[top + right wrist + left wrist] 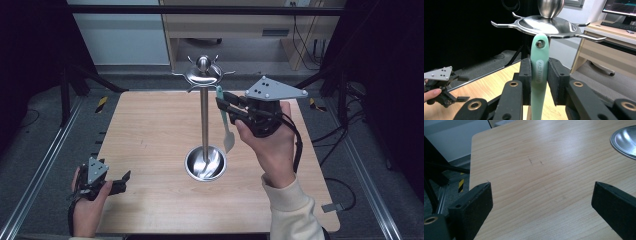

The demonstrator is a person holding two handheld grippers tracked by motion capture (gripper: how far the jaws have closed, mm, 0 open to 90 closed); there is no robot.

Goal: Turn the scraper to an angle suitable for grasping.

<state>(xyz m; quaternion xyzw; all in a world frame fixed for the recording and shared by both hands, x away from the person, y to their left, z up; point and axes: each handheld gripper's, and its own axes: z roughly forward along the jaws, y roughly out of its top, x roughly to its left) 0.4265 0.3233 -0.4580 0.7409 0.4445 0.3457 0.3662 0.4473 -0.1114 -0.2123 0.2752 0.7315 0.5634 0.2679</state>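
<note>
A steel utensil stand (204,120) rises at the middle of the light wooden surface (150,135): a round dished base (205,165), a thin upright pole, and at the top a domed disc with a ball knob and curved hooks (504,25) reaching outward.

The right hand-held gripper (225,107) is held high, just right of the pole and a little below the top disc. Its jaws are pressed against the flat handle of a mint-green utensil (539,75), pinching it from both sides. In the right gripper view the handle stands upright between the black pads, and its rounded end with the hanging hole (539,44) lies right under the rim of the disc, close to one of the hooks; whether the hole touches a hook cannot be told. In the high view the utensil hangs down from the jaws, its pale lower end (228,140) above the right edge of the base.

The left hand-held gripper (122,181) rests low at the near left corner of the surface, well apart from the stand. Its jaws are spread wide, with bare wood between them, and the edge of the steel base shows at the far right of the left gripper view.
</note>
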